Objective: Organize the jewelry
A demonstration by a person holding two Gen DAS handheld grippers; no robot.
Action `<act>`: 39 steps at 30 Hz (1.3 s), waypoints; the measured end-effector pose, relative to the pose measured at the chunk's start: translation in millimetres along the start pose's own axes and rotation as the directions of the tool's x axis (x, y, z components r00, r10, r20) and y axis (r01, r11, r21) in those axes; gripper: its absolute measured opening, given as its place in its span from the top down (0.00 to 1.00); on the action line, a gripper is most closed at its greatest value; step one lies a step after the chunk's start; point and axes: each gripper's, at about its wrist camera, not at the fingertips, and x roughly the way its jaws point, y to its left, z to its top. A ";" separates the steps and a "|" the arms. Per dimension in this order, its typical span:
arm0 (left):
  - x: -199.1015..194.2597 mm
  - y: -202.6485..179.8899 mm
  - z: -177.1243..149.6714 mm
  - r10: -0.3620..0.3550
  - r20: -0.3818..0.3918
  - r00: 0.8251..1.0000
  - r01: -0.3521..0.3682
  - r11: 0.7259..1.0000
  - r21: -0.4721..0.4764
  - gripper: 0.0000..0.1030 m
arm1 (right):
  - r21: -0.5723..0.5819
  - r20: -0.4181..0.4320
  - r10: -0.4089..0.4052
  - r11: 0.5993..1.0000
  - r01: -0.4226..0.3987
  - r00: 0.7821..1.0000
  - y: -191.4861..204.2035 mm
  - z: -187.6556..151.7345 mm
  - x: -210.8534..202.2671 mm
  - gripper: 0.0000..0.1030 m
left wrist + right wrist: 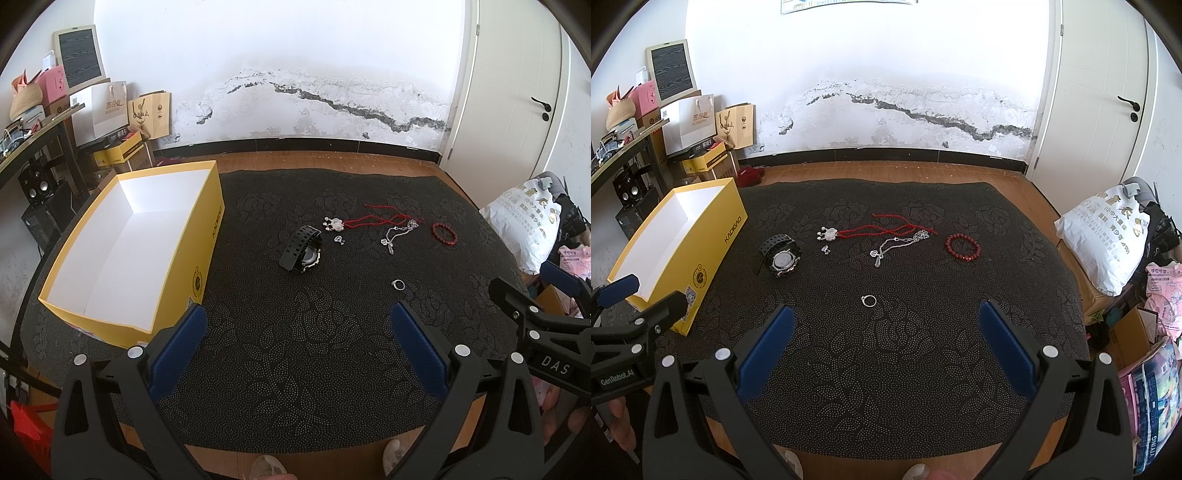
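An open yellow box (177, 254) (713, 236) with a white inside stands at the left of a dark mat. On the mat lie a black watch (301, 249) (779, 256), a red cord necklace with a silver pendant (364, 221) (864, 232), a silver chain (397, 234) (897, 242), a red bead bracelet (444, 233) (963, 246), a small silver charm (339, 240) (825, 250) and a silver ring (398, 284) (868, 301). My left gripper (299, 328) and my right gripper (886, 325) are both open and empty above the mat's near part.
The dark patterned mat (295, 350) (886, 350) lies on a wooden floor. Bags and boxes (118, 110) stand by the back wall at left. A white sack (1108, 240) and pink packages (1165, 291) sit at right. A white door (1108, 92) is at back right.
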 end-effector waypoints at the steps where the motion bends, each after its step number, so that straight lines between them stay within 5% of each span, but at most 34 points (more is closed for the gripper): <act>1: 0.1 0.1 0.0 0.000 -0.001 1.000 0.000 1.000 0.000 0.06 | -0.001 0.000 0.000 1.000 0.000 1.000 0.4 -0.1 0.0 0.06; 14: 25.8 1.7 -1.3 0.015 -0.031 0.999 -0.015 1.000 0.004 0.06 | 0.001 -0.014 0.000 1.000 0.000 1.000 0.5 4.9 2.4 0.06; 22: 79.1 -10.9 7.2 0.009 -0.067 0.998 -0.010 1.000 -0.001 0.06 | 0.015 -0.039 -0.012 1.000 0.012 0.999 -11.0 9.1 19.2 0.06; 39: 200.2 -24.7 35.7 0.058 -0.136 0.989 -0.050 0.997 0.063 0.06 | -0.101 -0.102 -0.059 0.994 0.049 0.993 -11.8 48.1 121.5 0.06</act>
